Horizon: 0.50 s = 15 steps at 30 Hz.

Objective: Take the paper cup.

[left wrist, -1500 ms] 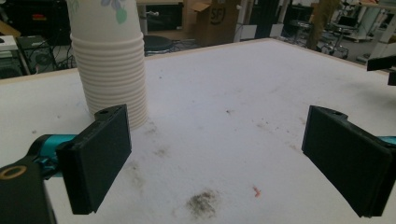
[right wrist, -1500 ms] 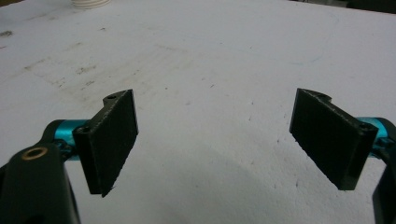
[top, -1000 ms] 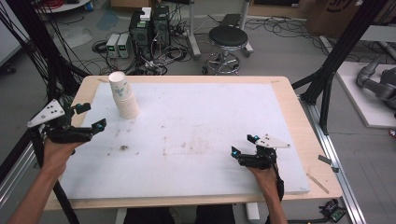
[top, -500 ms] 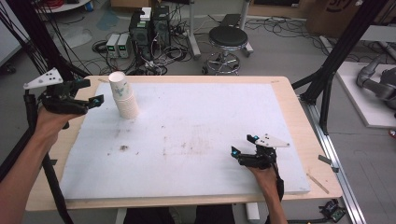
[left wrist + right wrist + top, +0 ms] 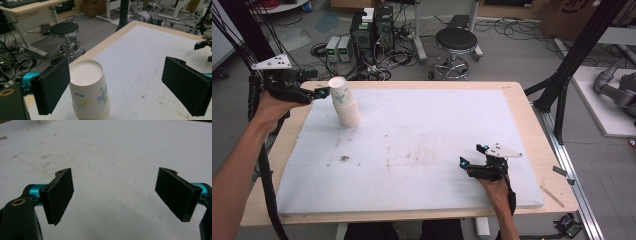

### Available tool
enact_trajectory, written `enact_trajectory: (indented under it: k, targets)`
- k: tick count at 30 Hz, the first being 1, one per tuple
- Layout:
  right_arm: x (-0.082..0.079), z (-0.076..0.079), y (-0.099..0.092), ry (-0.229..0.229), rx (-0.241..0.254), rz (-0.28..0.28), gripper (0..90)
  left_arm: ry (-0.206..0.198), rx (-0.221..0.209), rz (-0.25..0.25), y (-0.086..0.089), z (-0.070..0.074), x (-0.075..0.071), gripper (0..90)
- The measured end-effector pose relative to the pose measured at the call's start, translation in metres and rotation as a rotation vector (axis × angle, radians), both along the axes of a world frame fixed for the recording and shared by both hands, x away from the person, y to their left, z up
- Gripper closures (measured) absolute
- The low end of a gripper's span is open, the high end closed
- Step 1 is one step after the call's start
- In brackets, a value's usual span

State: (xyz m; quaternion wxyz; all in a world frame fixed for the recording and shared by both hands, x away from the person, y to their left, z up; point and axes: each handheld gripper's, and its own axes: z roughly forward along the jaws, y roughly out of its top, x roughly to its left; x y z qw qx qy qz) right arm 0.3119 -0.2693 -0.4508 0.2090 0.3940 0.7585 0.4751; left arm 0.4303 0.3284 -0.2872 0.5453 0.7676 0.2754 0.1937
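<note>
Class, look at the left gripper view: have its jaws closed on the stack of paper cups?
No: the left gripper stands wide open, and the cup stack sits by one jaw, ungripped.

L gripper [image 5: 314,92] has moved: 1 s ago it hung low near the table's left edge, well apart from the upside-down stack of white paper cups w/ flower print [image 5: 345,102]. Half a sec ago it had lifted up & back, off the left rear corner. Now it's swung in twd the stack, jaws wide apart, tips just beside the top cup; in L gripper view one jaw sits close by the cup wall.
</note>
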Motion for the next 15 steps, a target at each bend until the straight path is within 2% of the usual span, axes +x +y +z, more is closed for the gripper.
enact_trajectory:
  k: [6, 8, 11, 15]
  targets:
    - [0.000, 0.000, 0.001, 0.002, -0.008, -0.003, 15.5, 0.029, 0.005, -0.016, 0.003, 0.005, 0.016, 8.2]
    - [0.001, 0.000, 0.001, 0.004, -0.009, -0.004, 15.5, 0.039, 0.027, -0.024, 0.003, 0.006, 0.022, 8.2]
    - [0.001, 0.000, 0.001, -0.001, -0.010, -0.006, 15.5, 0.045, 0.027, -0.030, 0.005, 0.007, 0.029, 8.2]
    - [0.000, 0.000, 0.000, 0.001, -0.008, -0.008, 15.4, 0.080, 0.052, -0.046, 0.001, 0.006, 0.041, 8.2]
